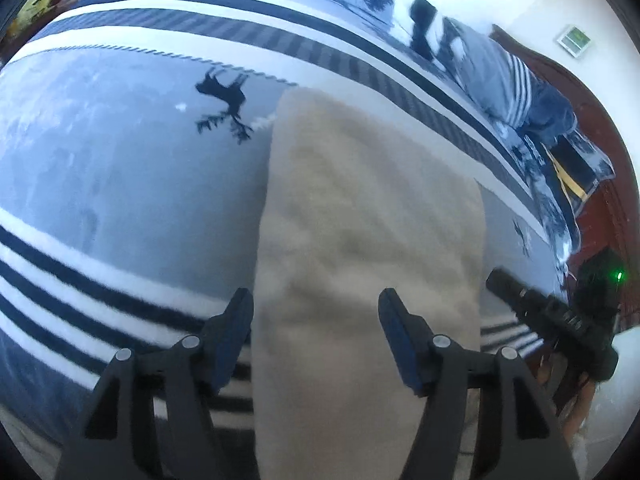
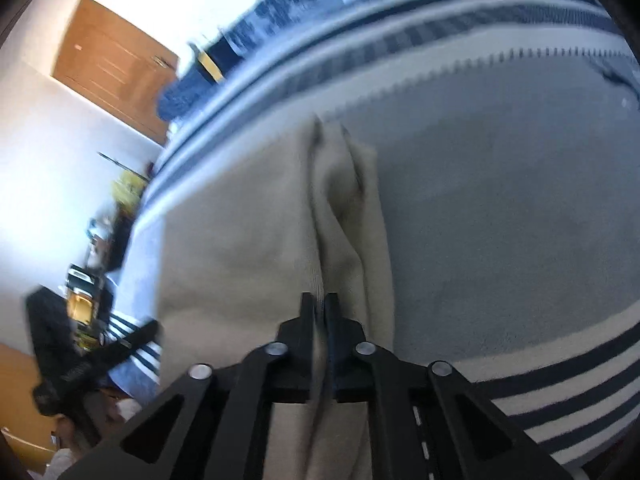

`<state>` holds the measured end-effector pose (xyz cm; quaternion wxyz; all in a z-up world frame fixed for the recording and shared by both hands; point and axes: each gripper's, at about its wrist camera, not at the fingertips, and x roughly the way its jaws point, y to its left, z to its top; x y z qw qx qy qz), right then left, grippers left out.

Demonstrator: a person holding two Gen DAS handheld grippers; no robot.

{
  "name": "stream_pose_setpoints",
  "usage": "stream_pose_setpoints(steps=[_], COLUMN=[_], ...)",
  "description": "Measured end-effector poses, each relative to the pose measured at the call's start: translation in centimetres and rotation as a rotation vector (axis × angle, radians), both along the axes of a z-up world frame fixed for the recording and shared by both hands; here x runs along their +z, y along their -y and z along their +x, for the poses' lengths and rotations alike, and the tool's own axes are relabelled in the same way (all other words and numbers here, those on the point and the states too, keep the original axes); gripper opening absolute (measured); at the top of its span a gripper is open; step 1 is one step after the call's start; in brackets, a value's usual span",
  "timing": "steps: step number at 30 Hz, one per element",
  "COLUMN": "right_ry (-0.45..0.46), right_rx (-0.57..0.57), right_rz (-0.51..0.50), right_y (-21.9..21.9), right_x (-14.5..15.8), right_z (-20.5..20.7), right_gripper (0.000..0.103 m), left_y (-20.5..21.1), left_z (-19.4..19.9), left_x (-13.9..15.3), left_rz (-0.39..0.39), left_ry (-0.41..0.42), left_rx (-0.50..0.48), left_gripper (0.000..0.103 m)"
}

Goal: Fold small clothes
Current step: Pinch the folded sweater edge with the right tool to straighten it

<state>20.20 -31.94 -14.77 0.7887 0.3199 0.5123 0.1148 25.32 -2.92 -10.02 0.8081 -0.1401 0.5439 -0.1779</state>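
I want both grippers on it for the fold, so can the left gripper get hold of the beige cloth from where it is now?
Probably yes. The left gripper is open with the beige cloth right beneath its fingers and nothing between.

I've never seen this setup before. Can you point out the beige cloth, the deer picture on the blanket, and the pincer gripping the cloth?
beige cloth (image 1: 360, 220): left wrist view, flat middle.
deer picture (image 1: 226, 98): left wrist view, body.
right gripper (image 2: 319, 300): right wrist view, between fingertips.

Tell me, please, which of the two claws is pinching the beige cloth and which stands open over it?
The right claw is shut on a raised fold of the beige cloth. The left claw stands open, its fingers apart above the flat cloth.
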Motion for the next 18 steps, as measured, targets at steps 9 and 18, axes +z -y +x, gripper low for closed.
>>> stream_pose_setpoints(steps=[9,18], right_ry=[-0.098,-0.142], right_rx=[0.063,0.024], right_rz=[0.044,-0.037], right_y=[-2.1,-1.0], right_x=[-2.2,-2.6], right_z=[-1.4,-1.9], right_gripper=[0.023,0.001], left_y=[-0.2,0.5], left_z=[-2.5,-4.0], left_x=[-2.4,-3.0], left_rz=[0.001,0.03], left_ry=[-0.049,-0.081], left_rx=[-0.001,-0.04], left_gripper=[0.064,0.064])
